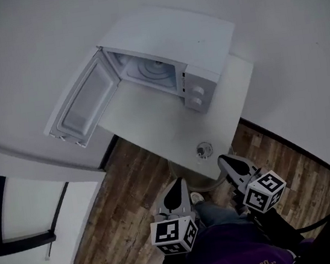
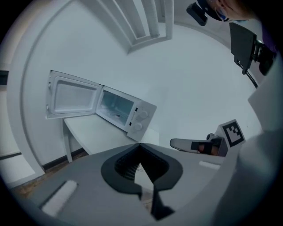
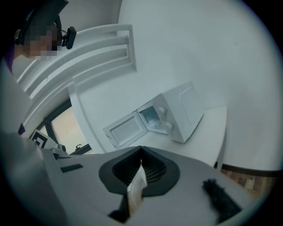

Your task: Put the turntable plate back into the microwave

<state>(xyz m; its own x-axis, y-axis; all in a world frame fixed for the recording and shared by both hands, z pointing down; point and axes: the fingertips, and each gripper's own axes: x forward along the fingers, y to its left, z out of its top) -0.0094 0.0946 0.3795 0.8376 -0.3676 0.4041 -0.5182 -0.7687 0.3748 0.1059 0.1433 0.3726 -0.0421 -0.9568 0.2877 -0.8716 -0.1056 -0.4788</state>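
White table (image 1: 151, 121) in a plain white corner over wood floor (image 1: 123, 225), microwave (image 1: 192, 45) at the back, door (image 1: 82, 106) swung wide past the left edge. Bare tabletop in front, just a small round thing (image 1: 204, 150) near the front edge. Turntable plate (image 1: 155, 69) seemingly inside the cavity, pale and round; left gripper (image 1: 177, 186) and right gripper (image 1: 225, 161) both shut tight, empty

Microwave (image 1: 168, 48) door (image 1: 82, 103) wide open; small object (image 1: 204, 149) at table (image 1: 152, 124) front edge.
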